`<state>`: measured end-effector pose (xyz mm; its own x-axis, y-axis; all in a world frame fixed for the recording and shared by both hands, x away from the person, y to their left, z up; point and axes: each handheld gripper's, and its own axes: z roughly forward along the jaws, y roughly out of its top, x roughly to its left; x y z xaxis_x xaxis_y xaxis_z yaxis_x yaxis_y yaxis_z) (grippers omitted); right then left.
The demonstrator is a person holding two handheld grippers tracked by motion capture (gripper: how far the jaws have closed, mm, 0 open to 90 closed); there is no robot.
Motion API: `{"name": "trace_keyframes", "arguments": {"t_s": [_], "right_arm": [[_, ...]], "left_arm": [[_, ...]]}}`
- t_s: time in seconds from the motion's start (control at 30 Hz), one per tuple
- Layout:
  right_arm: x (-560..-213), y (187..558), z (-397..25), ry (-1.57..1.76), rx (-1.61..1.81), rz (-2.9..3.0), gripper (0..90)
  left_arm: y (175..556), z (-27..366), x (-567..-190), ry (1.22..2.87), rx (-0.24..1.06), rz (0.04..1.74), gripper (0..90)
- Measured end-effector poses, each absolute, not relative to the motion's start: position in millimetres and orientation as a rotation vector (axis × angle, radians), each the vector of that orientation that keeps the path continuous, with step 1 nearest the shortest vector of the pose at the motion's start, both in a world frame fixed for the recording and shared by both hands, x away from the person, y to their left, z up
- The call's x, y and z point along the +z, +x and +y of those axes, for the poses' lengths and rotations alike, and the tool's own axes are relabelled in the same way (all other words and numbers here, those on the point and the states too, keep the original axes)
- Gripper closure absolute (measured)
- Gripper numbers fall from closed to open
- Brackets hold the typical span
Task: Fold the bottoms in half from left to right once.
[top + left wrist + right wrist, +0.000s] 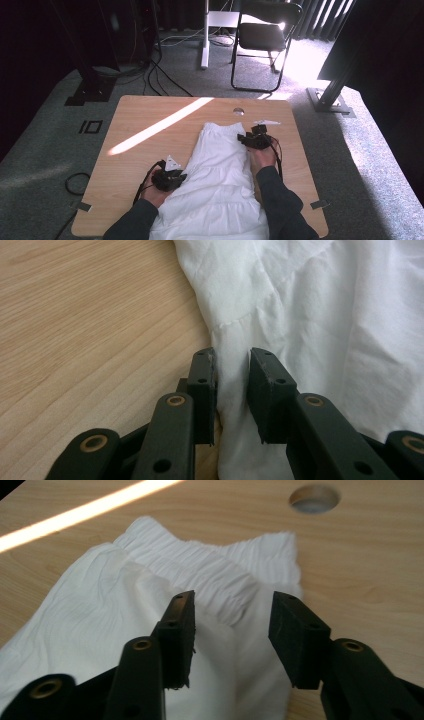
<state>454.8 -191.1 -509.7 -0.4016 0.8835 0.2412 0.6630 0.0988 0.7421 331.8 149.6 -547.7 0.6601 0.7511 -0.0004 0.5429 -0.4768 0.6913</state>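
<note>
Two grippers (172, 178) (251, 140), one white skirt (220, 175)

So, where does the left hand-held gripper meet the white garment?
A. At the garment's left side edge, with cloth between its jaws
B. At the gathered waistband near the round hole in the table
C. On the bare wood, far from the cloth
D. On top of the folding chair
A: in the left gripper view a fold of the white garment runs between the jaws of the left hand-held gripper, at the edge beside the bare table.

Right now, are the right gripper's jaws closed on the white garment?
No: the right gripper has its jaws spread wide over the white garment's gathered waistband edge, with clear gaps on both sides.
</note>
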Motion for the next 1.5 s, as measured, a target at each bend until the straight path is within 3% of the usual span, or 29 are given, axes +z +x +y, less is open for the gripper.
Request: {"name": "trace_keyframes", "arguments": {"t_s": [0.13, 0.23, 0.33, 0.47, 0.6, 0.7, 0.83, 1.0, 1.1, 1.3, 1.5], "right_arm": [[-529.4, 465.4, -178.3, 1.593, 1.103, 2.215, 49.5], [-533.8, 464.2, -166.6, 1.480, 1.012, 2.334, 74.4], [-516.7, 458.3, -166.8, 1.348, 0.943, 2.237, 84.0], [-491.4, 452.3, -179.6, 1.291, 1.021, 2.021, 82.8], [-521.5, 465.4, -175.3, 1.302, 0.833, 2.064, 75.1], [-541.9, 471.2, -182.5, 1.411, 0.843, 2.075, 71.3], [-547.8, 472.1, -184.5, 1.415, 0.854, 2.104, 72.4], [-548.9, 473.1, -187.4, 1.436, 0.897, 2.115, 77.1], [-549.5, 472.5, -187.0, 1.448, 0.908, 2.107, 77.9], [-551.4, 471.5, -188.7, 1.470, 0.945, 2.089, 78.8], [-553.9, 463.1, -185.2, 1.475, 0.975, 2.068, 79.9]], "left_arm": [[331.1, 148.8, -547.4, 2.209, 0.386, 0.976, 78.0], [330.7, 148.2, -546.4, 2.224, 0.366, 0.951, 88.0], [330.3, 150.4, -545.1, 2.212, 0.340, 0.949, 89.1], [329.3, 144.3, -543.9, 2.233, 0.326, 0.916, 89.4], [330.3, 141.5, -545.9, 2.248, 0.292, 0.903, 86.5], [335.0, 149.0, -540.7, 2.228, 0.304, 0.916, 68.8], [351.6, 156.4, -519.9, 2.148, 0.376, 0.965, 56.1], [388.8, 141.0, -491.8, 2.074, 0.436, 0.978, 49.2], [416.9, 118.9, -494.7, 2.079, 0.415, 1.012, 45.1], [450.9, 80.0, -530.8, 2.179, 0.412, 1.050, 46.2], [447.6, 76.7, -543.4, 2.211, 0.387, 1.012, 70.0]]}}
